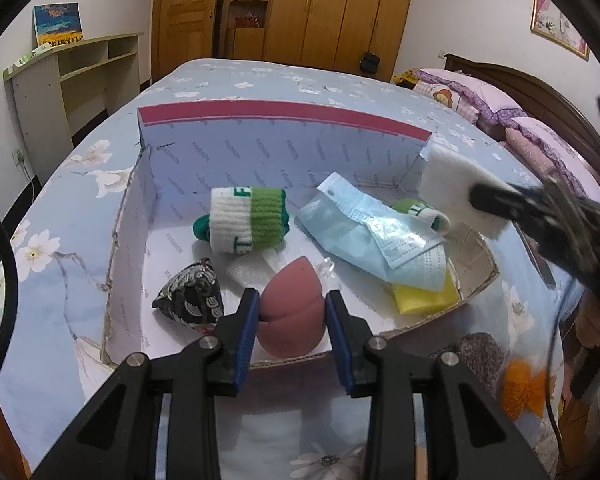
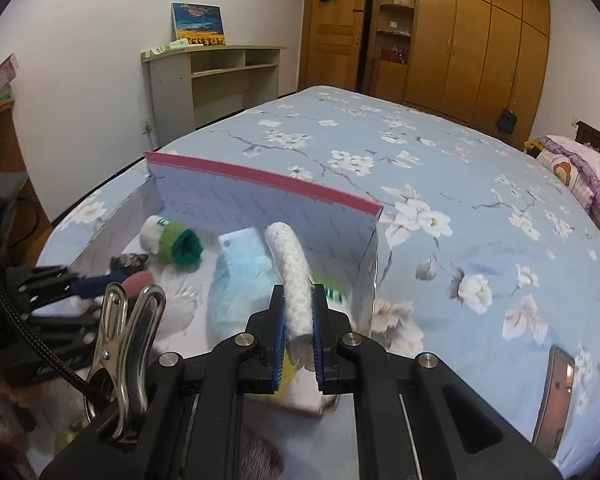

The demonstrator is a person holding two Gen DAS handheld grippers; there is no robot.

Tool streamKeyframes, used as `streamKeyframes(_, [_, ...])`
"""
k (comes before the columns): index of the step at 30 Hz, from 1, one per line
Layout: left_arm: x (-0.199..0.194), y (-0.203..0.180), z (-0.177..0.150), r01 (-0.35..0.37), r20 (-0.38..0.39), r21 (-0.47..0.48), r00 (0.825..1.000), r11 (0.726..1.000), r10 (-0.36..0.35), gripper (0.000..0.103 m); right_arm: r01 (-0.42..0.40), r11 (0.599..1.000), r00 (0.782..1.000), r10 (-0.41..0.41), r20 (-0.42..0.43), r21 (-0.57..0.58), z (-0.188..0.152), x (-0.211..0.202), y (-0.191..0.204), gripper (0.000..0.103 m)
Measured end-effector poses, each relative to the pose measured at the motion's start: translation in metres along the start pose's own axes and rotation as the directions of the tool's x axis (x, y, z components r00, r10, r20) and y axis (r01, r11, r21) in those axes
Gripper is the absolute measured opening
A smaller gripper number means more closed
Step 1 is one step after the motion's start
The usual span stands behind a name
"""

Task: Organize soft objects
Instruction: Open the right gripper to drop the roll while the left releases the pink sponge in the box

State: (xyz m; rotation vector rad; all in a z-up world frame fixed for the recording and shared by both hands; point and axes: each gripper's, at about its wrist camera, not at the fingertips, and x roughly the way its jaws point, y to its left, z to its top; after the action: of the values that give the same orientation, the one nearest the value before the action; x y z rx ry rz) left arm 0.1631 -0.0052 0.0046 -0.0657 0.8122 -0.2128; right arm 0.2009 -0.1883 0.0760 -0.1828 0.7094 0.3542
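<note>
An open cardboard box (image 1: 284,116) lies on the bed. In it are a green-and-white knitted roll (image 1: 248,220), a blue face mask (image 1: 372,236), a second knitted roll (image 1: 424,212), a black patterned pouch (image 1: 190,300) and a yellow sponge (image 1: 424,298). My left gripper (image 1: 292,295) is shut on a pink egg-shaped makeup sponge (image 1: 292,324) just inside the box's near wall. My right gripper (image 2: 299,291) is shut on a white fleecy pad (image 2: 290,264). The left wrist view shows that pad (image 1: 448,184) above the box's right corner.
The box's tall back wall has a pink top edge (image 2: 260,176). A phone (image 2: 556,396) lies on the floral sheet to the right. A brown fuzzy thing (image 1: 480,356) and an orange one (image 1: 524,388) sit near the box's front right. Pillows (image 1: 480,100) lie at the headboard.
</note>
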Motion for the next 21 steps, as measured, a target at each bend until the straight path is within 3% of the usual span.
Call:
streamKeyframes(19, [0.002,-0.002,-0.004,-0.006,0.010,-0.007,1.000,1.000,0.006,0.037,0.007,1.000,0.999,-0.007,-0.034,0.010,0.013,0.066,-0.002,0.012])
streamKeyframes(21, [0.002,-0.004,-0.004,-0.011,0.010,-0.005,1.000,1.000,0.011,0.043,-0.001,1.000,0.999,0.002,-0.036,0.012,0.012,0.068,-0.002,0.012])
